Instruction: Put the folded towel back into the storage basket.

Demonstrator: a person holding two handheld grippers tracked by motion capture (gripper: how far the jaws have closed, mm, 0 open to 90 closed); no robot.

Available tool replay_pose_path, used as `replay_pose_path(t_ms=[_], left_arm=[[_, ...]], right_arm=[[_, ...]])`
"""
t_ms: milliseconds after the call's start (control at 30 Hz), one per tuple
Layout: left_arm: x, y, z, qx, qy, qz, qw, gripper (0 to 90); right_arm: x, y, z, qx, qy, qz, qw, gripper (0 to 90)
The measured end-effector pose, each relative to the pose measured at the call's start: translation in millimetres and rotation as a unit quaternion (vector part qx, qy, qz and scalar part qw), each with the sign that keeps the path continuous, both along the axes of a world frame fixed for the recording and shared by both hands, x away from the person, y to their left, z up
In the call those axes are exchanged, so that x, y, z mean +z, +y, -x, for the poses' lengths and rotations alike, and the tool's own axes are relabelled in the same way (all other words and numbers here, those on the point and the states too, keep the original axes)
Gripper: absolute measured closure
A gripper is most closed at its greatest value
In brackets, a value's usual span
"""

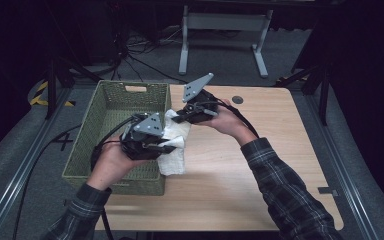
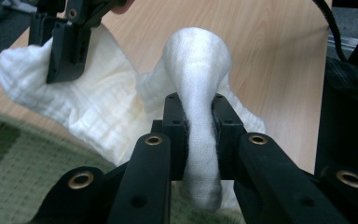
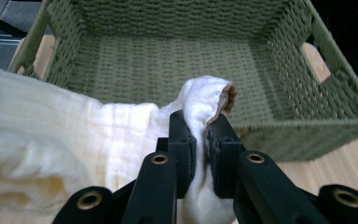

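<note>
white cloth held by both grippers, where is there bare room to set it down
The white cloth hangs pinched between the left gripper and right gripper. The bare table is free from the cloth to its right edge, apart from a small dark disc near the far edge. The green basket floor looks bare too. It is crowded at the basket's right rim, where the grippers meet.

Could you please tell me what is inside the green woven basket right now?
The basket shows bare woven floor. The white cloth, held by both grippers, hangs in front of its near rim, hiding the corner behind it.
</note>
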State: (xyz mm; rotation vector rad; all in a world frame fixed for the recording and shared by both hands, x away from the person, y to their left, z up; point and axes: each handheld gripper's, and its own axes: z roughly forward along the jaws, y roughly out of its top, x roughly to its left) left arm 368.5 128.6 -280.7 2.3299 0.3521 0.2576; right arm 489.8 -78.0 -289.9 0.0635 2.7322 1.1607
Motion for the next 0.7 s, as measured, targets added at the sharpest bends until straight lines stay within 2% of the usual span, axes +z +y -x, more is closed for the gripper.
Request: replay_pose_path(t_ms=[133, 167, 300, 500, 700], left_arm=[[0.2, 18.7, -1.2, 0.007, -0.001, -0.006, 1.0, 79.6], [-0.8, 23.9, -1.2, 0.014, 0.0, 0.0, 0.9999, 79.6], [-1.6, 38.9, -1.4, 0.022, 0.001, 0.001, 0.9998, 79.6], [-8.0, 60.8, 2.9, 0.032, 0.004, 0.002, 0.9995, 79.6], [-20.7, 66.4, 1.9, 0.038, 0.013, 0.002, 0.9992, 79.3]], right_arm=[[2.8, 16.3, -5.5, 0.007, -0.001, -0.003, 1.0, 82.1], [2.8, 19.6, -6.5, 0.008, -0.001, -0.003, 1.0, 82.1], [2.7, 35.0, -11.2, 0.013, 0.001, -0.005, 0.9999, 82.1], [-4.0, 63.9, -15.4, 0.024, 0.003, 0.003, 0.9997, 82.1], [-15.8, 79.7, -15.8, 0.031, 0.01, 0.008, 0.9994, 82.1]])
